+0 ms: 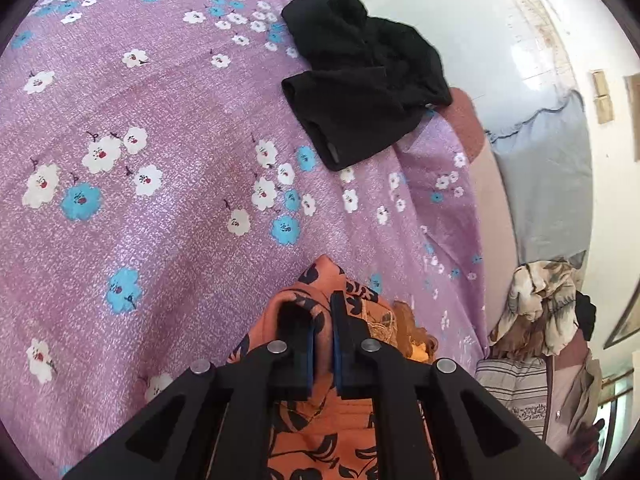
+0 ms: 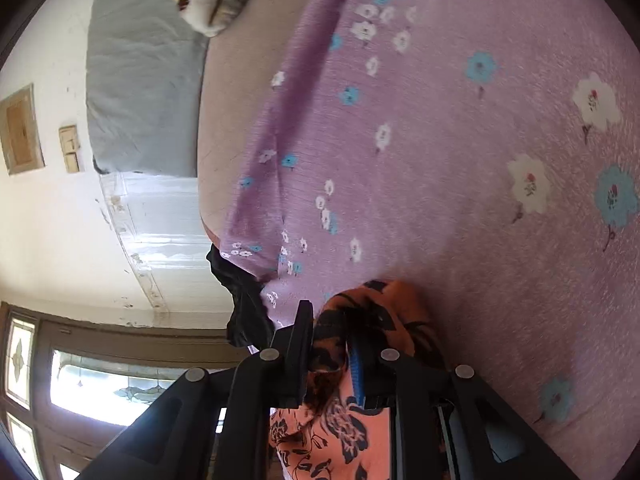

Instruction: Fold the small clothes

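An orange garment with a dark flower print (image 1: 324,428) hangs between both grippers over a bed with a purple flowered sheet (image 1: 160,120). In the left wrist view my left gripper (image 1: 320,308) is shut on a fold of it, and cloth drapes over the left finger. Seen from the right wrist, my right gripper (image 2: 330,324) holds a bunched edge of the same orange garment (image 2: 332,432), which fills the gap between its jaws. A crumpled black garment (image 1: 360,72) lies at the bed's far edge, beyond the left gripper and apart from it. The black garment (image 2: 244,304) also shows just left of the right gripper.
A grey pillow (image 1: 548,184) lies beyond the sheet's edge. Beside it sits a heap of patterned clothes (image 1: 540,308). Pale floor tiles (image 1: 460,20) run along the bed. A wooden door with glass panes (image 2: 80,392) stands past the bed in the right wrist view.
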The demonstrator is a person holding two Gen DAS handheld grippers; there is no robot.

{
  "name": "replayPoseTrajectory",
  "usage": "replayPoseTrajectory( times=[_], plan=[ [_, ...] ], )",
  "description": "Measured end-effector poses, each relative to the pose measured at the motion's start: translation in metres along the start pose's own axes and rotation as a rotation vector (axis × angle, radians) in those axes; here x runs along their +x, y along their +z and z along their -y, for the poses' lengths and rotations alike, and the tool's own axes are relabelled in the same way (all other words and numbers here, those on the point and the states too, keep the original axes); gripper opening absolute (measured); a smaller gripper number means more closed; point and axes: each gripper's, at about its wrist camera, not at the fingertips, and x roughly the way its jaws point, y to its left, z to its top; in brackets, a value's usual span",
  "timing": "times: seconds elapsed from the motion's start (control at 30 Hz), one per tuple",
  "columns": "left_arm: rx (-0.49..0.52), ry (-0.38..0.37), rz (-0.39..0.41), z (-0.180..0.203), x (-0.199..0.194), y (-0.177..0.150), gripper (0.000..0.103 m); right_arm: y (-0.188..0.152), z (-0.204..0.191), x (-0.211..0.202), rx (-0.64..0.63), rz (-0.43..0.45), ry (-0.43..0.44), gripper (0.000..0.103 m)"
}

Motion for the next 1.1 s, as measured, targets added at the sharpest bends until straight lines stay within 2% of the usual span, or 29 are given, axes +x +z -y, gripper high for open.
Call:
replayPoseTrajectory(
  times=[0.07,0.1,0.13,0.17,0.2,0.23,0.27,0.33,0.4,0.5,0.6,0.63,0.67,0.73,0.8,0.83,0.87,0.93,1.1],
  plan=[
    [0.014,-0.061,0.022,0.000,-0.008,-0.003,0.017,0.002,0.007,-0.021,0.008,0.070,0.036,0.034],
    [0.023,-0.084,0.030,0.002,-0.013,-0.003,0.026,0.003,0.010,-0.034,0.013,0.114,0.052,0.068],
    [0.032,-0.101,0.040,0.005,-0.019,-0.004,0.036,0.003,0.012,-0.049,0.029,0.179,0.064,0.096],
    [0.037,-0.111,0.070,0.009,-0.028,-0.005,0.043,0.000,0.014,-0.066,0.043,0.261,0.094,0.099],
    [0.032,-0.117,0.117,0.011,-0.039,-0.007,0.065,0.000,0.012,-0.079,0.035,0.297,0.120,0.099],
    [0.015,-0.126,0.175,0.012,-0.053,-0.010,0.084,-0.001,0.007,-0.086,0.012,0.286,0.128,0.099],
    [-0.010,-0.149,0.234,0.012,-0.066,-0.015,0.086,-0.003,-0.003,-0.090,-0.025,0.260,0.118,0.099],
    [-0.068,-0.186,0.292,0.012,-0.087,-0.025,0.086,-0.015,-0.031,-0.089,-0.143,0.210,0.045,0.097],
    [-0.126,-0.140,0.279,0.012,-0.097,-0.043,0.087,-0.038,-0.066,-0.073,-0.304,0.145,-0.044,0.096],
    [-0.115,-0.072,0.214,0.014,-0.096,-0.084,0.087,-0.089,-0.112,-0.023,-0.534,-0.006,-0.128,0.078],
    [-0.065,0.040,0.176,0.012,-0.084,-0.130,0.087,-0.145,-0.132,0.044,-0.680,-0.187,-0.248,0.063],
    [-0.063,0.087,0.156,0.011,-0.077,-0.136,0.087,-0.165,-0.134,0.065,-0.732,-0.241,-0.290,0.055],
    [-0.046,0.142,0.109,0.011,-0.067,-0.138,0.086,-0.186,-0.133,0.084,-0.785,-0.289,-0.333,0.051],
    [0.060,0.235,0.058,0.018,-0.054,-0.137,0.086,-0.217,-0.125,0.120,-0.852,-0.360,-0.417,0.049],
    [0.191,0.376,0.083,0.027,-0.048,-0.138,0.086,-0.233,-0.111,0.155,-0.849,-0.428,-0.484,0.048],
    [0.257,0.453,0.068,0.032,-0.041,-0.139,0.086,-0.235,-0.108,0.170,-0.848,-0.450,-0.513,0.049],
    [0.303,0.495,0.034,0.035,-0.033,-0.139,0.086,-0.240,-0.108,0.183,-0.882,-0.441,-0.552,0.049],
    [0.354,0.540,0.003,0.040,-0.022,-0.140,0.087,-0.240,-0.120,0.198,-0.932,-0.388,-0.545,0.049],
    [0.331,0.527,-0.019,0.038,-0.017,-0.130,0.090,-0.196,-0.128,0.251,-0.763,-0.288,-0.576,0.049]
  ],
)
